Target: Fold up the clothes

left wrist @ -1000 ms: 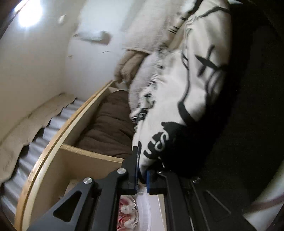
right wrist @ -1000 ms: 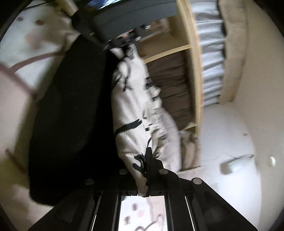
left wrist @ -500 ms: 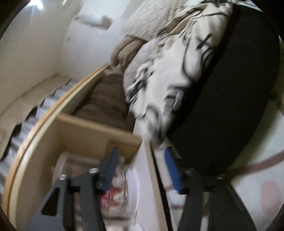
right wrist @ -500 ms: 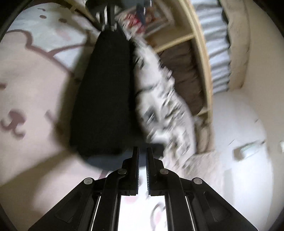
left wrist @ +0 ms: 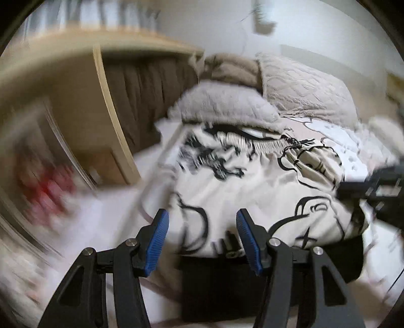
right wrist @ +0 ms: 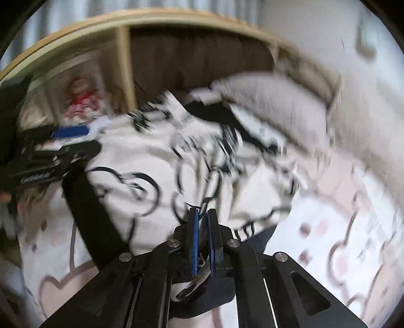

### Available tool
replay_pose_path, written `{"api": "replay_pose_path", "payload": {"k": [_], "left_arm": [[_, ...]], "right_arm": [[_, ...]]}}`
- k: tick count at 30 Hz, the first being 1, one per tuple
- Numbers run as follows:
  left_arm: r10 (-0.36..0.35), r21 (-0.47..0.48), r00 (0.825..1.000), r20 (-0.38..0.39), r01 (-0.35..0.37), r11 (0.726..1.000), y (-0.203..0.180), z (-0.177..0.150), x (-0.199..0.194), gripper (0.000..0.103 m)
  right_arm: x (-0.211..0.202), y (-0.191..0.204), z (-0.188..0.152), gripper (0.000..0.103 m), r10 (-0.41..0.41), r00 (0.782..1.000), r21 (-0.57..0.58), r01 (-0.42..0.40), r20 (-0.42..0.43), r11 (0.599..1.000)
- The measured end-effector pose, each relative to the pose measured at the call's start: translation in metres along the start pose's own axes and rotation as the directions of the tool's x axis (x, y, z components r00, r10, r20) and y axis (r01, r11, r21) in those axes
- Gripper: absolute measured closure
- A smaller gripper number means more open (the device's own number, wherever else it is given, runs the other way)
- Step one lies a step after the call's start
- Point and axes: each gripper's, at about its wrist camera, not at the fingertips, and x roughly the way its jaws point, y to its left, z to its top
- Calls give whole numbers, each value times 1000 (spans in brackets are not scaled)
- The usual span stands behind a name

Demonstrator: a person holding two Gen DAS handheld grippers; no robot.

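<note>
my right gripper (right wrist: 202,214) pinches the printed garment's (left wrist: 252,186) edge; my left gripper (left wrist: 202,227) hangs spread above it, gripping nothing. a fold looks laid, so next the left must regrip an edge.

Pale wood shelf unit (left wrist: 113,108) runs along the back, its open compartment stuffed with brown folded bedding (left wrist: 149,83); a blurred red-and-white item (right wrist: 80,103) sits in the neighbouring compartment. White wall (left wrist: 315,27) behind, with a small white fixture (left wrist: 262,21) mounted on it, too blurred to identify. Beige and grey quilted blankets (left wrist: 303,88) piled beside the shelf, on a white rug with pinkish cartoon outlines (right wrist: 341,239).
</note>
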Motion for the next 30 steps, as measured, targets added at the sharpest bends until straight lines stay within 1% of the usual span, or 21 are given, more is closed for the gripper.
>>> {"api": "replay_pose_path", "payload": {"k": [1,3,5,7,9,11,12,13,14,15,17,20,22,25,28,30], "left_arm": [[-7,-19,1000,-17,6,1000,-1,-2,4,47],[-4,-36,1000,-15,3,999,-3,-1,2,47],[15,-38,1000,-5,-15,999,-8,-1,-7,47],[41,-37,999,7,-41,998,-13,-1,-20,46],[48,-48,999,22,-47,998,-18,-2,-36,45],[54,-61,998,39,-52,997,-25,-4,-53,30],[57,-69,997,56,-53,996,-29,-6,-63,16],[60,-80,995,77,-54,995,-32,-7,-74,5],[63,-89,993,101,-55,995,-37,-8,-85,2],[66,-94,991,119,-55,994,-42,-9,-96,1],[69,-100,987,143,-55,993,-52,-10,-115,1],[79,-96,984,161,-64,993,-67,-13,-139,0],[80,-95,983,166,-65,993,-80,-16,-156,0],[75,-95,982,173,-60,994,-98,-23,-179,0],[57,-84,981,184,-42,996,-120,-34,-200,0],[47,-82,981,190,-32,996,-137,-45,-213,0]], "right_arm": [[3,-10,-4,98,18,1000,44,-18,-3,999],[-1,-24,-7,98,18,1000,109,-19,8,994],[-12,-35,-11,97,-42,999,165,40,14,985],[-25,-45,-11,97,-62,998,213,55,28,975],[-46,-50,-13,97,-60,996,247,43,62,968],[-65,-48,-16,97,-90,991,236,65,95,970],[-75,-47,-17,93,-105,988,230,77,112,970],[-87,-45,-19,58,-124,984,226,93,128,970],[-99,-43,-21,6,-137,981,230,104,136,968],[-110,-40,-23,0,-149,975,226,110,163,968],[-133,-34,-28,0,-160,965,207,117,205,971],[-162,-27,-37,0,-144,961,182,101,237,978],[-181,-24,-47,0,-132,961,169,91,245,981],[-206,-19,-62,0,-144,957,147,110,253,983],[-231,-21,-82,0,-125,961,133,95,245,987],[-246,-26,-98,0,-146,960,128,118,240,985]]}}
